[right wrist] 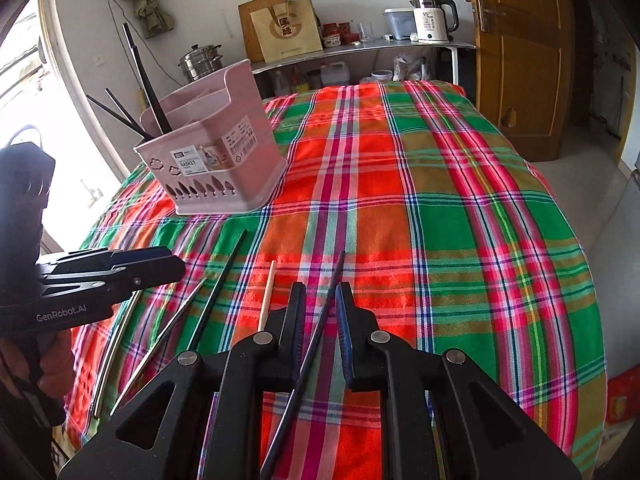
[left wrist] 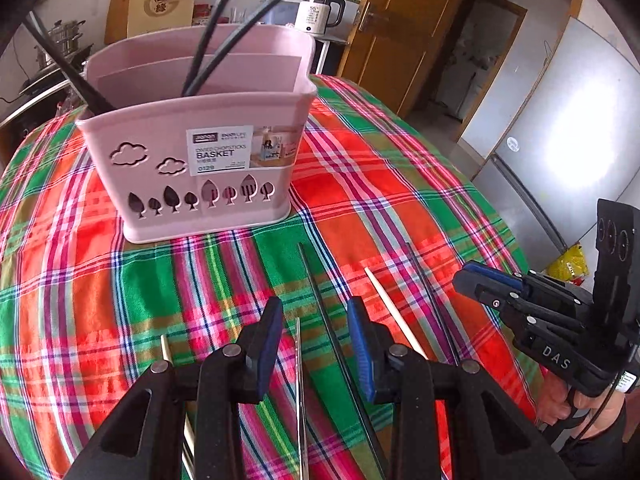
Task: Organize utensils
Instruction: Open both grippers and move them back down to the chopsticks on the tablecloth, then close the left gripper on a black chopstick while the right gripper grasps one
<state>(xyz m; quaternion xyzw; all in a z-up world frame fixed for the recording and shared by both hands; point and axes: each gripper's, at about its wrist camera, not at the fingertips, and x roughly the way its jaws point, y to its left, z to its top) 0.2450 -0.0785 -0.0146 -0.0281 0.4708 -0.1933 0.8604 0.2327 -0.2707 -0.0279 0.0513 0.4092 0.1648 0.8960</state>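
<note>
A pink basket (left wrist: 192,152) stands on the tabletop (right wrist: 460,208), which is covered with a plaid cloth in red, green and pink. Its white label reads "BASKET", with "DIVIDED CHOPSTICKS" above it in smaller print. Three black chopsticks (right wrist: 150,88) lean out of its compartments; which compartment holds each is hard to tell.

In front of the basket, five loose utensils lie side by side on the cloth: a pale stick (right wrist: 107,354) farthest from the right claw, a thin metal chopstick (right wrist: 160,336), a black chopstick (right wrist: 218,286), a light wooden chopstick (right wrist: 267,294) and a dark chopstick (right wrist: 320,320).

The left claw (left wrist: 314,350) is over the metal chopstick in front of the basket, its blue-padded jaws spread with the rod between them, untouched. The right claw (right wrist: 322,328) is narrowly parted around the dark chopstick; whether its pads press on it cannot be told. Its body bears "DAS"; the left one's body reads "GenRobot.AI".

Behind the basket, a white kettle (right wrist: 432,20) and a steel pot (right wrist: 200,62) sit on a shelf.
</note>
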